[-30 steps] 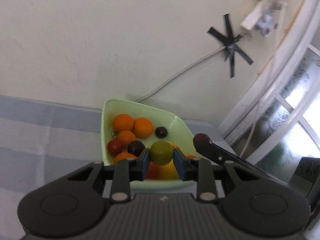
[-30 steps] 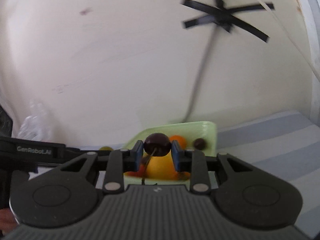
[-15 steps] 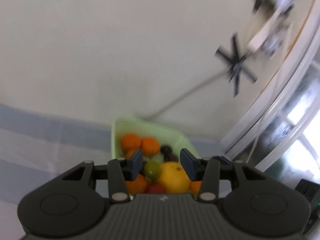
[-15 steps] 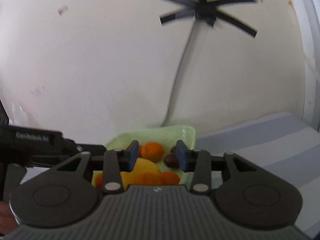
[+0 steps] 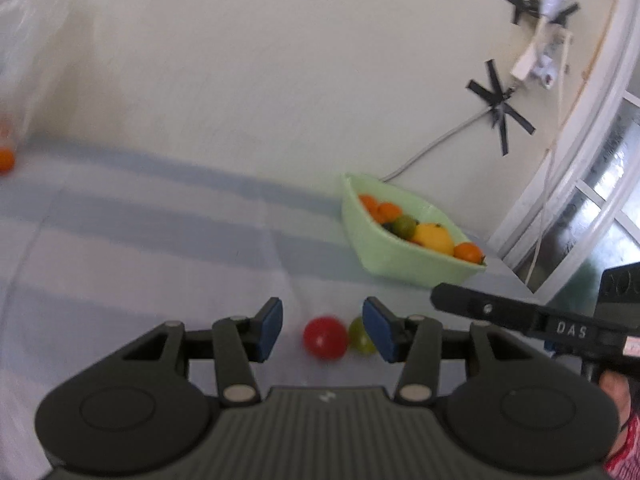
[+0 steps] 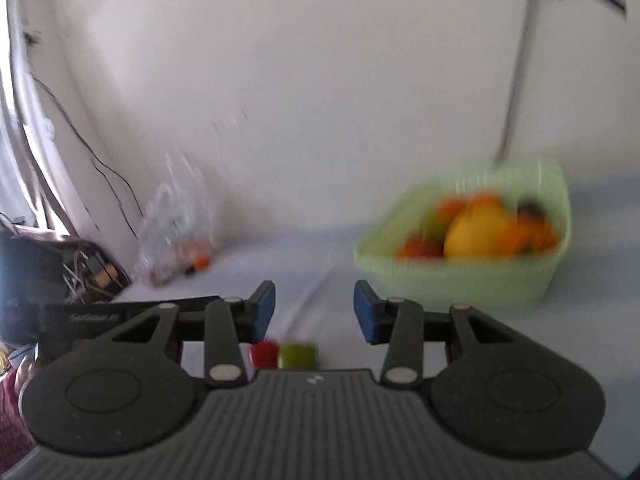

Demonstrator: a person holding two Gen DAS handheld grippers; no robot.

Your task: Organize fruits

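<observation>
my left tongs (image 5: pixel 322 329) gape wide, empty; right tongs (image 6: pixel 314 312) wide too, nothing held. red fruit (image 5: pixel 325 337) and green fruit (image 5: pixel 361 336) touch on the striped counter (image 5: pixel 140 248) just ahead of both. green basket (image 5: pixel 394 256) of fruit sits near the counter's back edge by the wall.

We read "DAS" in white letters on the black body of the right hand-held gripper (image 5: pixel 520 316), at the near right. Other markings are too blurred.
</observation>
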